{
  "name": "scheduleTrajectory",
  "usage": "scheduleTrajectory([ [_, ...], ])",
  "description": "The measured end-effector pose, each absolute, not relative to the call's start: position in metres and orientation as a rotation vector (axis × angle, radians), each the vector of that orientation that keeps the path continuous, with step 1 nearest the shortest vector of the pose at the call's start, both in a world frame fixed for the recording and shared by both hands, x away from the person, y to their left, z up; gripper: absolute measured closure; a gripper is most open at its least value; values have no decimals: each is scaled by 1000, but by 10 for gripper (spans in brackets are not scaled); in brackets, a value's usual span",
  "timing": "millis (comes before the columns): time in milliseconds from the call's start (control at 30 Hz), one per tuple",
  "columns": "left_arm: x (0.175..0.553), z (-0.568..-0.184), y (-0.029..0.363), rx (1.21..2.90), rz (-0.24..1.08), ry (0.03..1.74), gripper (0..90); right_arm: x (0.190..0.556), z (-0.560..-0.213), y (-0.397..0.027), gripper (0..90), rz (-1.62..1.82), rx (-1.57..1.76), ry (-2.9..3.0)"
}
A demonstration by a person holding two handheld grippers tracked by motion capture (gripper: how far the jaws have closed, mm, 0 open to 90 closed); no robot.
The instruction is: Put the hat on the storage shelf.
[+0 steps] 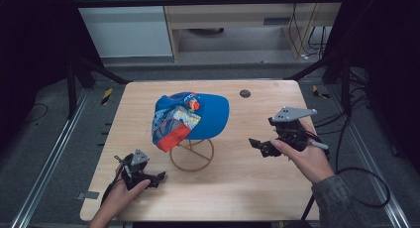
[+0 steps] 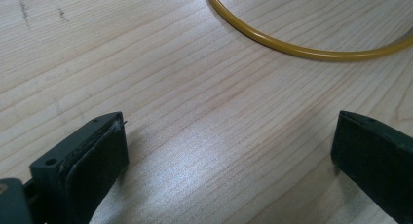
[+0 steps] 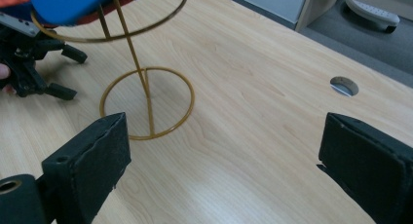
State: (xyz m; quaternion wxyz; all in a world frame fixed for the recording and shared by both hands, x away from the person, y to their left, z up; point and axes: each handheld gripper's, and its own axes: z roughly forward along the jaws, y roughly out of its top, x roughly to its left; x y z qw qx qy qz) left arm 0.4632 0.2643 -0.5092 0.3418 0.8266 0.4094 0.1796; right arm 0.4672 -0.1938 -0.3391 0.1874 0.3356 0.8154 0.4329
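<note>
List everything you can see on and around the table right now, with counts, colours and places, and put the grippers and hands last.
cap: one, blue with red and patterned panels, sitting on top of the stand at mid-table
stand: one, gold wire with a ring base, an upright rod and an upper ring, at mid-table
table: one, light wood, under everything
hole: one, round and dark, in the tabletop near its far edge
left gripper: one, black with a grey plate, jaws wide apart, near the front left of the table, beside the stand's base
right gripper: one, black with a grey plate, jaws wide apart, to the right of the stand
hands: two, one holding each gripper
</note>
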Motion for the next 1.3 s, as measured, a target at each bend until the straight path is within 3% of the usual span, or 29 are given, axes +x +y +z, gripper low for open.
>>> scheduleTrajectory([
  [1300, 463, -509, 264, 2154, 470, 1065, 0, 456, -422, -199, 120, 1123, 975, 2345],
])
